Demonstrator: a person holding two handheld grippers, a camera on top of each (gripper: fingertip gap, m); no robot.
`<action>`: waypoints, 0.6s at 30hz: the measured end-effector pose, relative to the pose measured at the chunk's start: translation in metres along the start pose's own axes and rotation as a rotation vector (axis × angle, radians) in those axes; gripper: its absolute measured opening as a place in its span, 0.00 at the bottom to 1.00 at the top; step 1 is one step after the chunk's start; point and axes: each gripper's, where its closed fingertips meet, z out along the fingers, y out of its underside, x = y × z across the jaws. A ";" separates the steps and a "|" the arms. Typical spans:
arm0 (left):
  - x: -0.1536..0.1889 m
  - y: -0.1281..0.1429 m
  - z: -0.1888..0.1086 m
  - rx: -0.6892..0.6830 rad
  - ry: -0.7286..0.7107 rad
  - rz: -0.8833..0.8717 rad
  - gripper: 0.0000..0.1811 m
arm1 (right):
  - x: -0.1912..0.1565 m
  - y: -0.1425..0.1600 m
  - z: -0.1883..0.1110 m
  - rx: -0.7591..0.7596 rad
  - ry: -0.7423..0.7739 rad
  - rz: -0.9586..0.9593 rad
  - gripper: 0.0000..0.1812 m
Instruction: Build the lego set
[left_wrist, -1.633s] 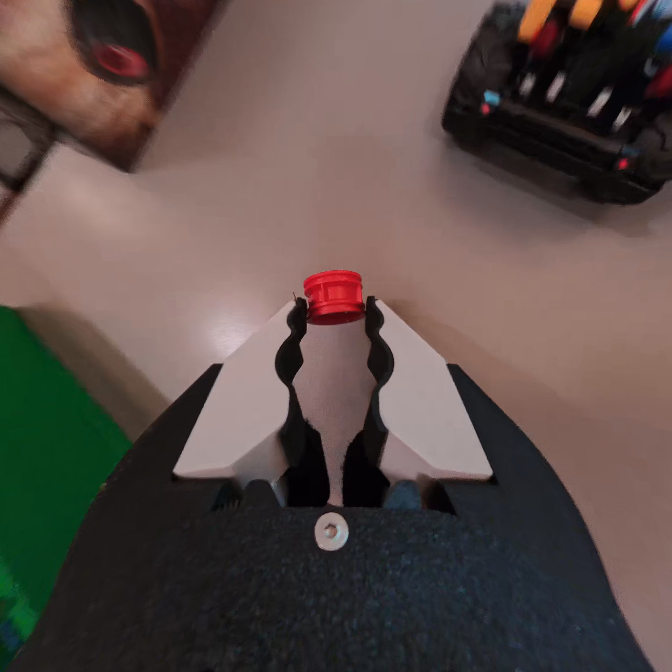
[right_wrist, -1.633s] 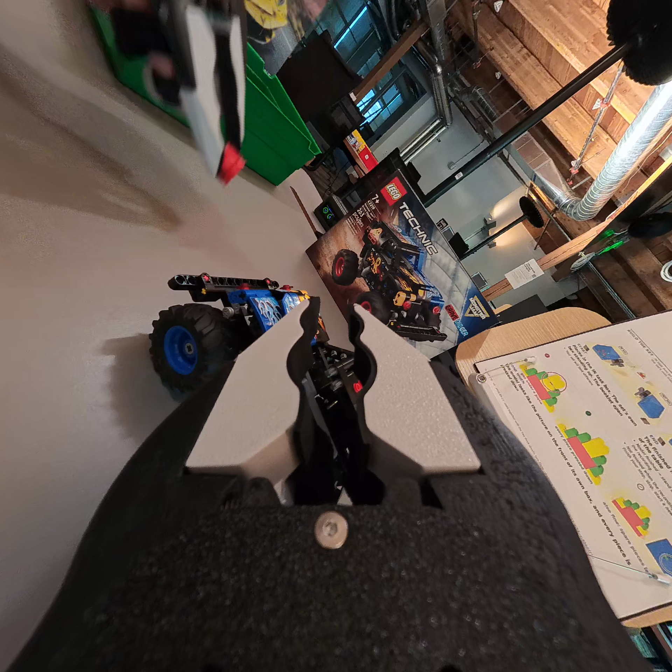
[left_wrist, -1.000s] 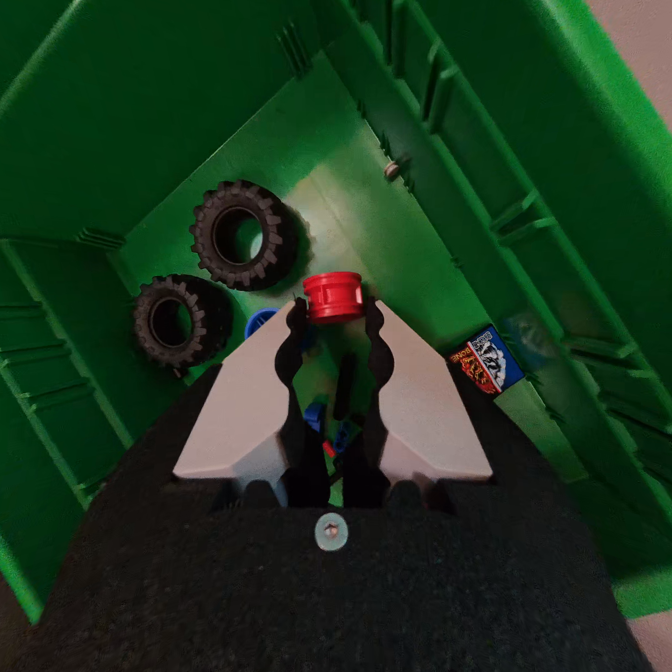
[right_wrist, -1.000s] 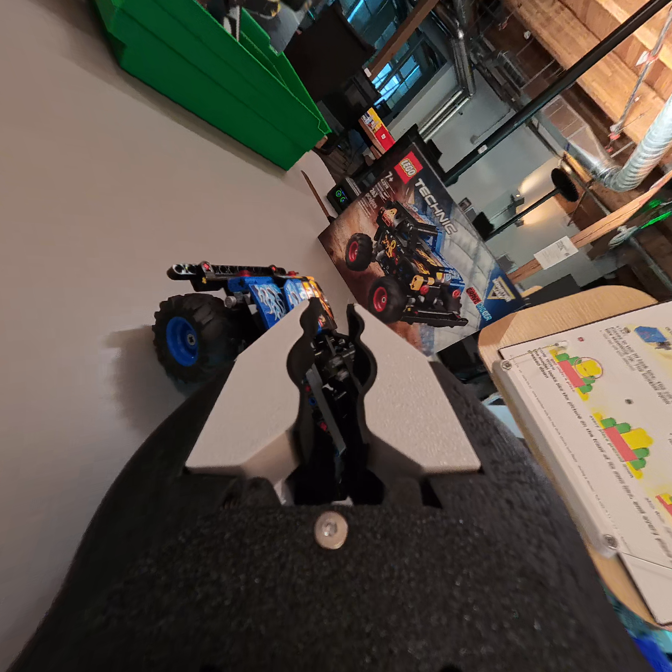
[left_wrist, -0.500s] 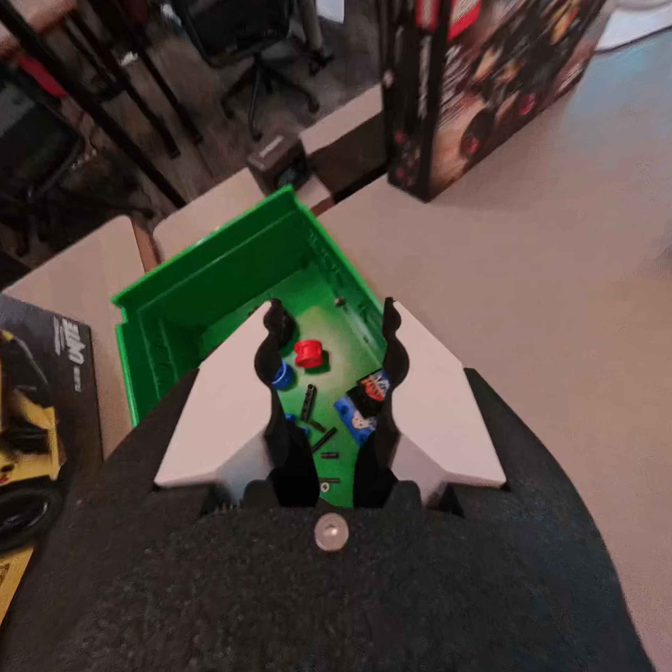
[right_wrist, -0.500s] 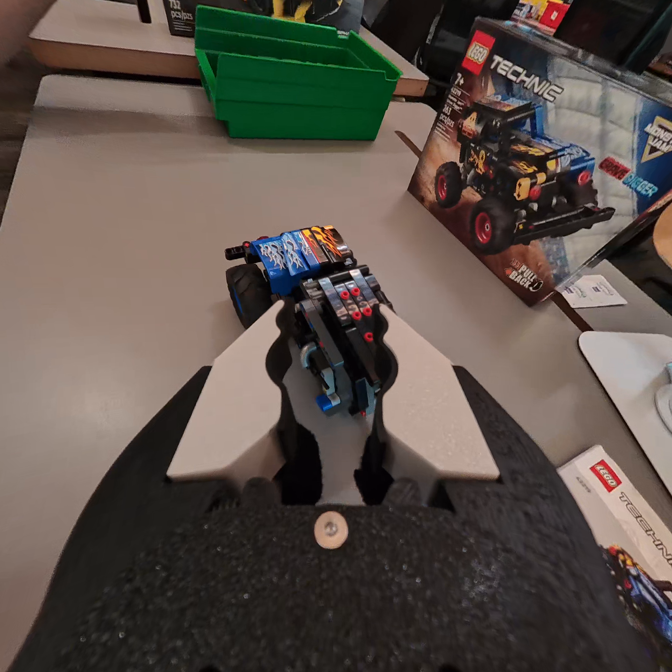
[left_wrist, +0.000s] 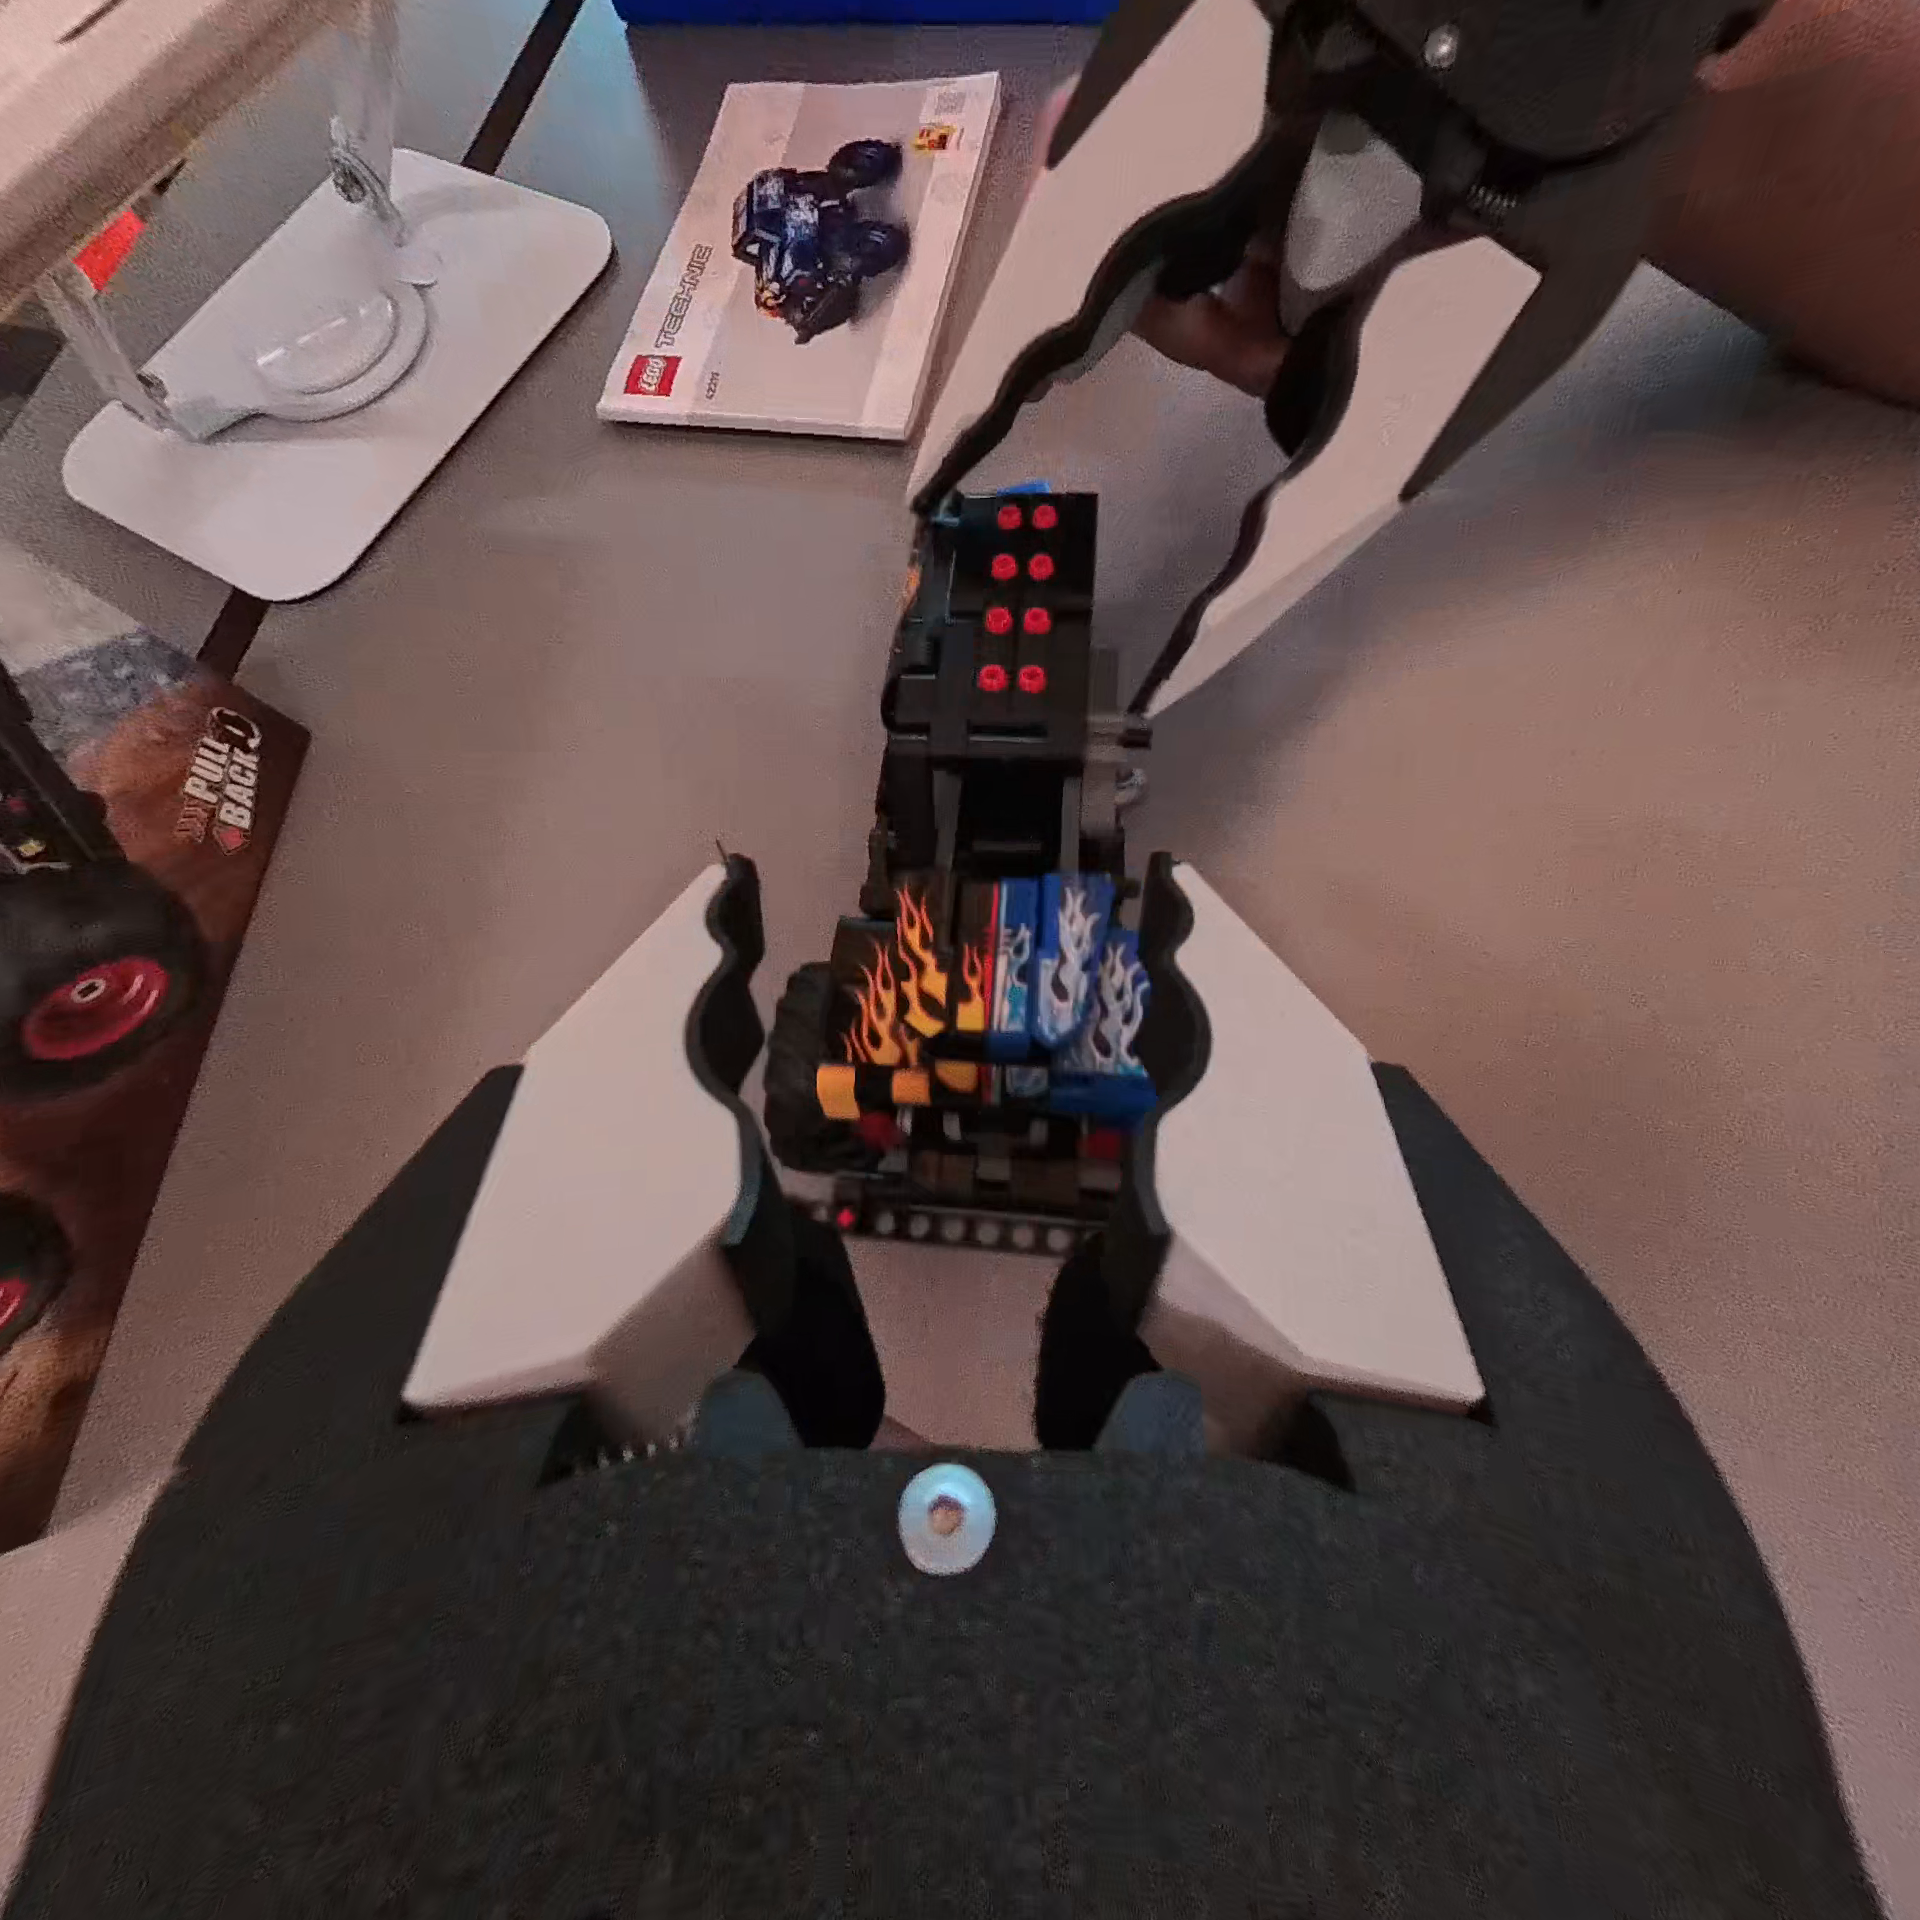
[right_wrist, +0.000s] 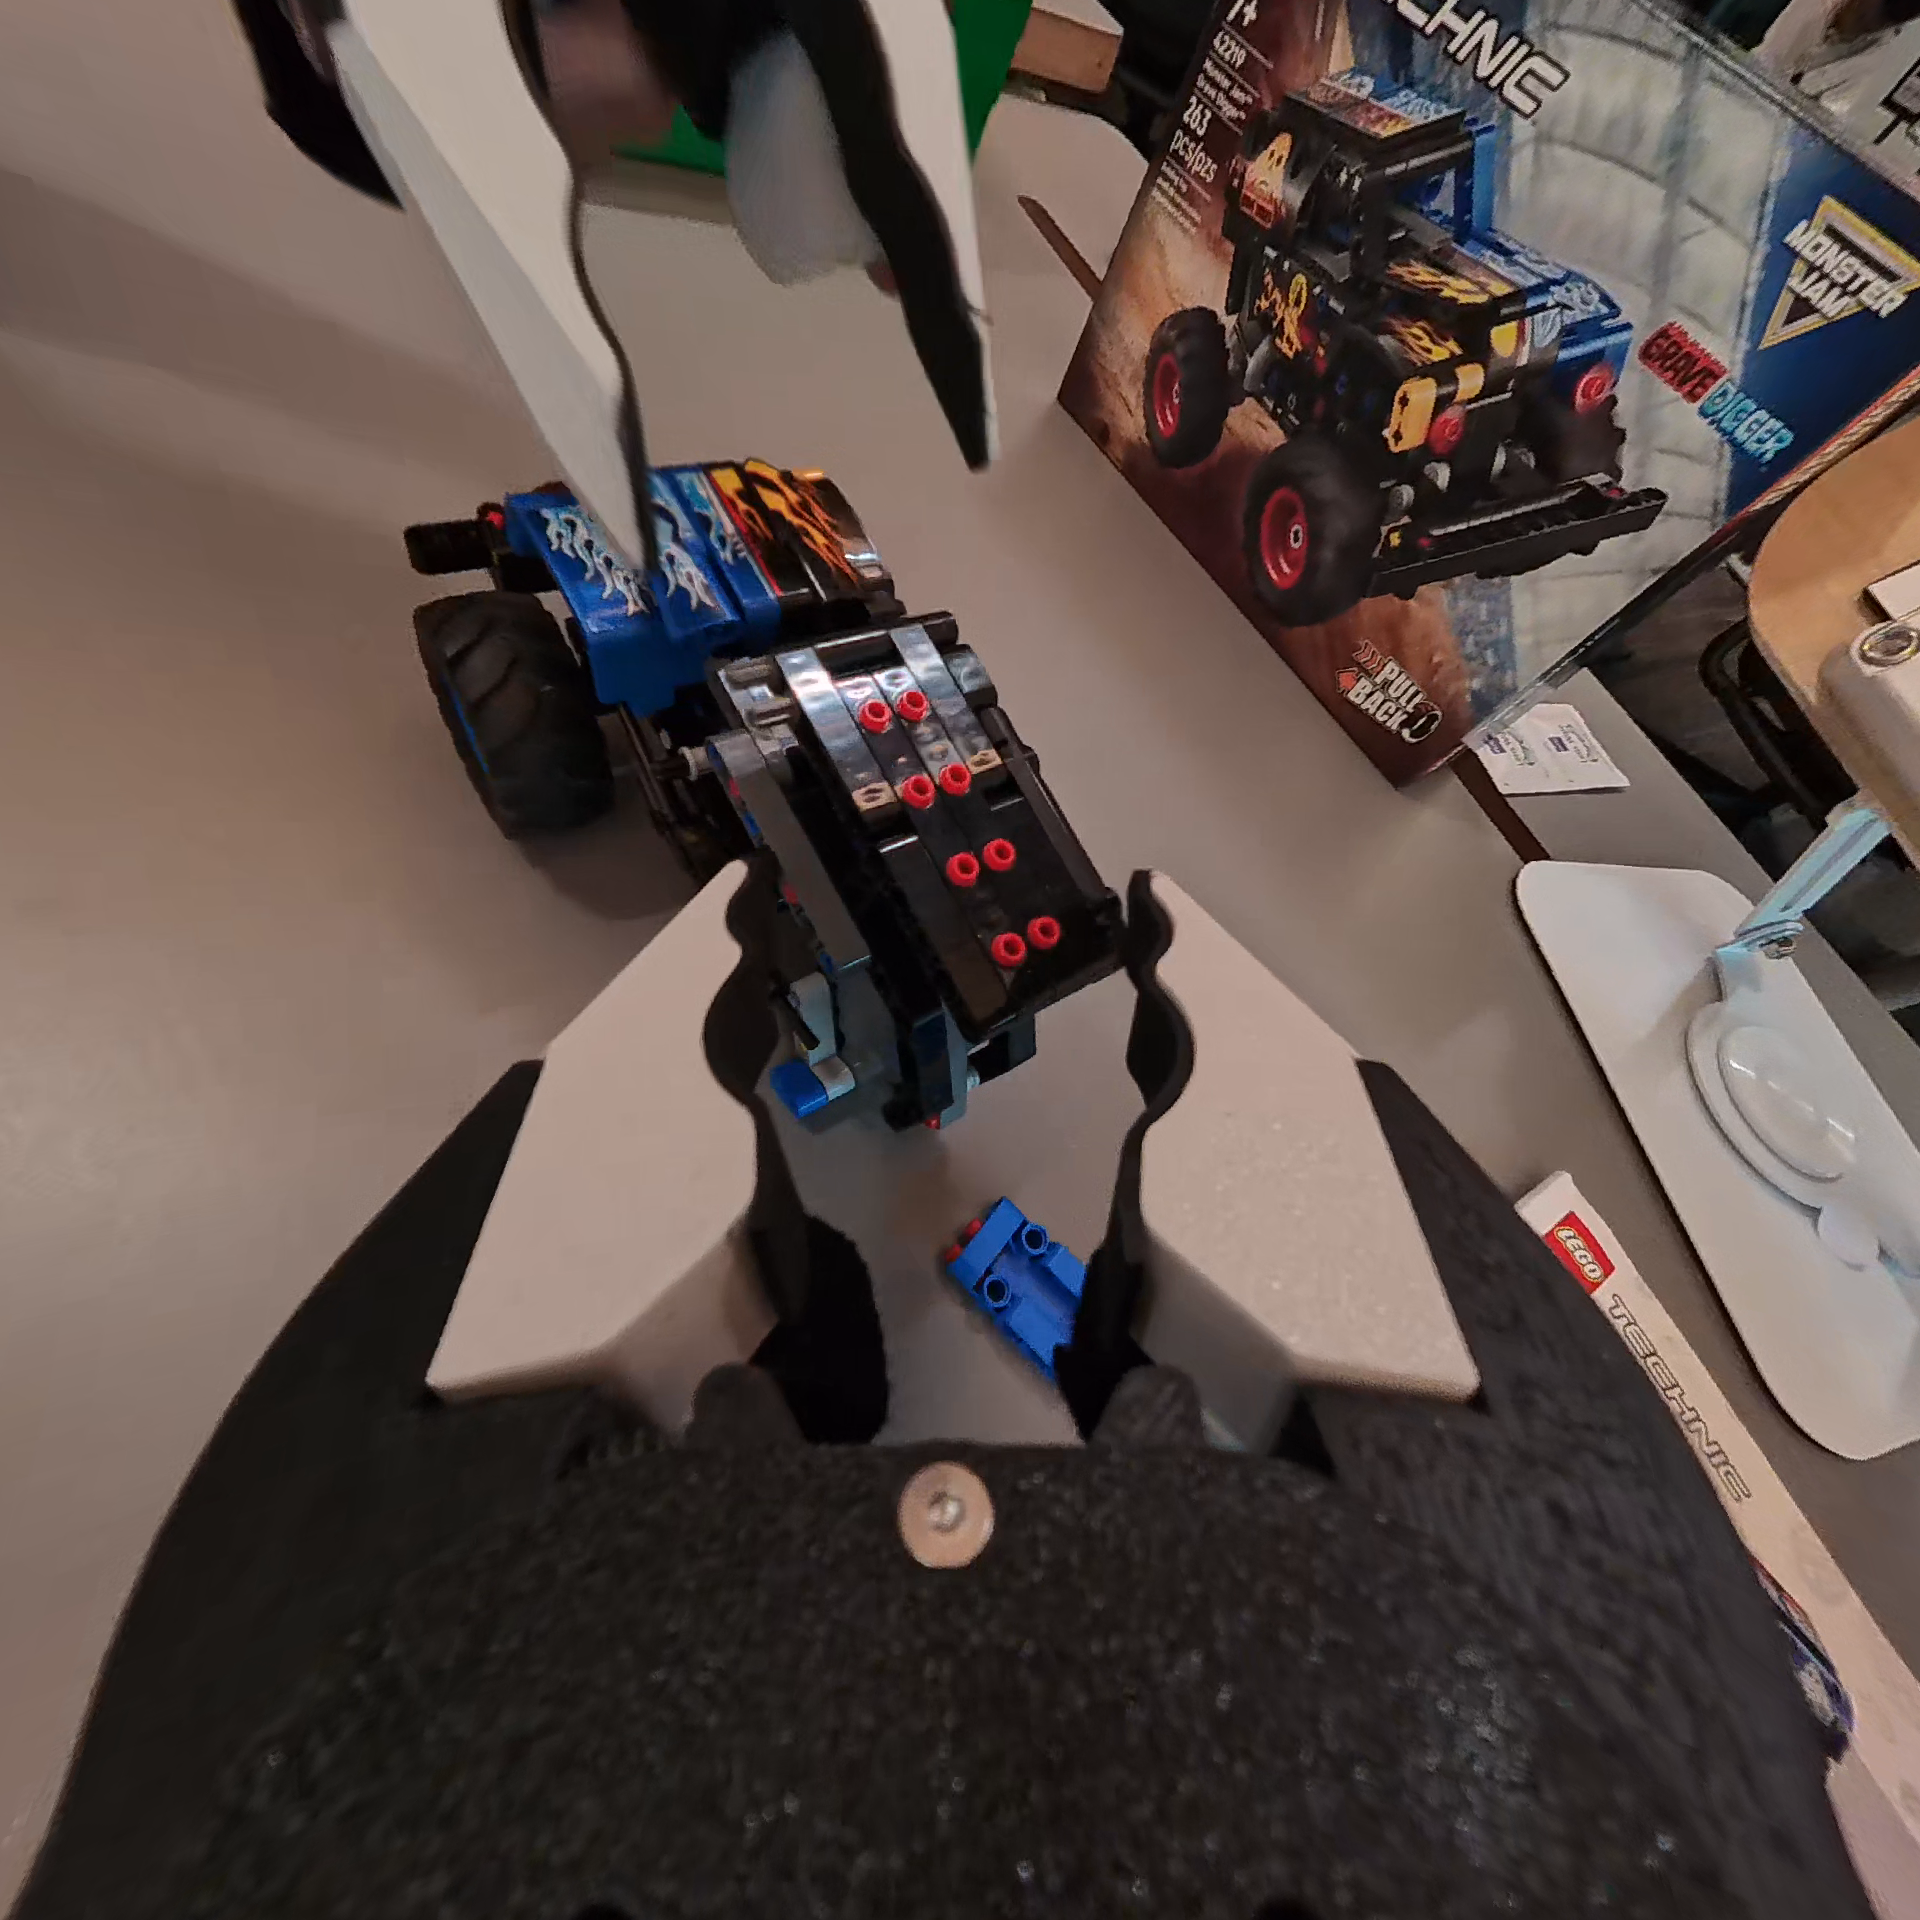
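While both wrist feeds are up, I read it like this:

Left gripper (left_wrist: 951, 883): jaws spread wide, nothing clamped; I see the flame-decal hood end of the truck between the fingers, tips level with the hood sides, contact not clear.
Right gripper (right_wrist: 940, 894): jaws apart, nothing gripped; they straddle the black rear deck with its red studs. Can't tell if the pads touch it.
Truck: black, blue and orange brick-built toy monster truck (left_wrist: 992, 935) on the grey tabletop (left_wrist: 1558, 831), between the two grippers. Rear end tilted up in the right wrist view, one big black tyre with a blue hub (right_wrist: 509, 717) visible on its side.
Loose part: small blue studded brick (right_wrist: 1023, 1283) lying on the table under my right gripper, just beside the inner edge of one finger, apart from the truck.
Around: printed instruction booklet (left_wrist: 805, 260) flat on the table beyond the truck; retail box with a truck picture (right_wrist: 1455, 364) standing near it; white flat stand base (left_wrist: 332, 353) off to the side.
Other: a person's hand (left_wrist: 1808, 187) holding the right gripper shows in the left wrist view.
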 end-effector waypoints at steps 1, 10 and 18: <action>-0.002 -0.003 0.008 -0.010 0.008 0.002 0.41 | 0.001 -0.001 0.000 0.008 -0.001 0.010 0.36; 0.011 0.000 0.032 -0.021 0.018 0.076 0.37 | -0.001 -0.011 0.001 0.067 0.093 -0.151 0.22; 0.006 -0.010 0.025 0.060 -0.067 0.099 0.22 | -0.016 -0.023 0.002 0.089 0.250 -0.490 0.13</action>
